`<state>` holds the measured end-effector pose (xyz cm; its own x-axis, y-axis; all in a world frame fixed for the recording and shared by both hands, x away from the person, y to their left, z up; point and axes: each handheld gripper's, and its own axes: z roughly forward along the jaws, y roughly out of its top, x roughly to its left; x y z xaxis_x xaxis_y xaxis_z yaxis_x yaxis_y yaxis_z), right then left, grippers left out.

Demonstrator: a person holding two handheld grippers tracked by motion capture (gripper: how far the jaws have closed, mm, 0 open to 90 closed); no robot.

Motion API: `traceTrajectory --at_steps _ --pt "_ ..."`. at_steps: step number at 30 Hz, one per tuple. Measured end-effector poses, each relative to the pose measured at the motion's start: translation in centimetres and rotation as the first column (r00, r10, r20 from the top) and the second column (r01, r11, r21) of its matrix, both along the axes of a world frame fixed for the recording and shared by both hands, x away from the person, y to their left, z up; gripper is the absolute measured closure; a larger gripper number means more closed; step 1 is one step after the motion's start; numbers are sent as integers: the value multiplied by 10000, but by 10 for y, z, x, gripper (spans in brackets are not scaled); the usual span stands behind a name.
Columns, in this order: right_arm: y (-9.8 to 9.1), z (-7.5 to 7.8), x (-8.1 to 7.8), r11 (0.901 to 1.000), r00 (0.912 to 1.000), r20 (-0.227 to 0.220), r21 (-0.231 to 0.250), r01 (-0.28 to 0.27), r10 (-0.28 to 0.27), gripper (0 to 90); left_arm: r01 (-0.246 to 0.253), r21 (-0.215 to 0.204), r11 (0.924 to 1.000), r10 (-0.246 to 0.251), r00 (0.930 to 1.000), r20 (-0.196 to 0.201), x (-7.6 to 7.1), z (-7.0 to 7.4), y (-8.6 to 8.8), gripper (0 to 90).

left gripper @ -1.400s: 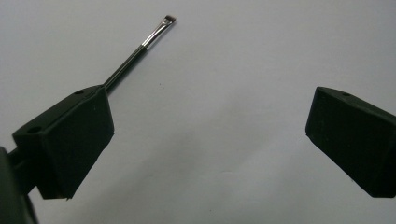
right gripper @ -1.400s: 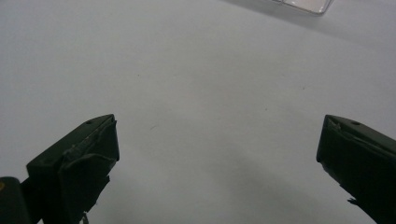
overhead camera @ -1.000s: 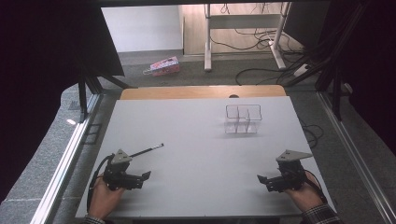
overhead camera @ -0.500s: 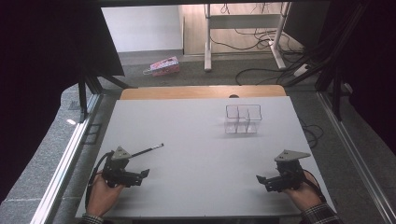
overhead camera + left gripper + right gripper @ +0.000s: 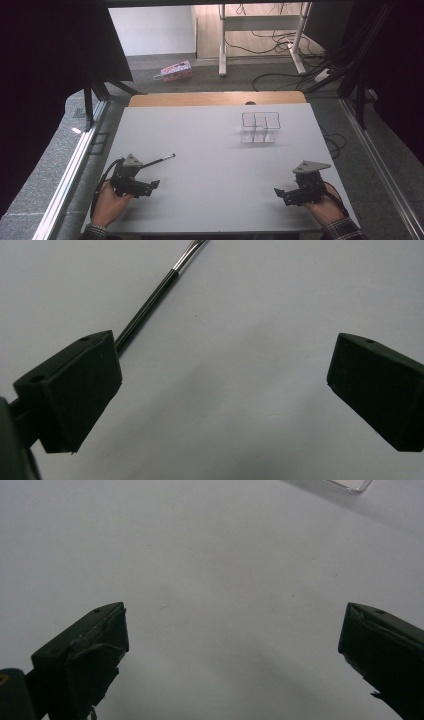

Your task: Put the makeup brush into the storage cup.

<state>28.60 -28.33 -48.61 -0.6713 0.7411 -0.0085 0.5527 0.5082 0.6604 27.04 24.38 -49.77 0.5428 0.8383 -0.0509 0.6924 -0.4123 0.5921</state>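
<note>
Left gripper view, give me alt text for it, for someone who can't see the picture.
The left gripper has its two black jaws spread wide apart above a plain white table, with nothing between them. A thin black pen with a silver section lies on the table, running from beside the left-hand jaw up to the top edge of the picture.

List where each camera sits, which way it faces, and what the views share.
High view: above the person's side, looking forward and down on the table; both hands, left hand-held gripper and right hand-held gripper enter at bottom.
Left gripper view: on the left hand-held gripper, looking along its open jaws at the tabletop and a thin black pen.
Right gripper view: on the right hand-held gripper, jaws open, clear organizer at top.
Shared: pen, organizer.
</note>
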Motion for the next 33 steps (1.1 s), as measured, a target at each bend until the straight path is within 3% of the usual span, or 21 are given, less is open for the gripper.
traceTrajectory --at_steps 21,33 --pt "0 -1 1 9999 9999 -90 -130 79 -80 0 201 505 9985 -193 9997 -176 31 10 1 19" --pt "1 -2 1 9997 9999 -133 -252 -55 51 0 363 937 9949 -301 9973 -669 53 13 1 19"
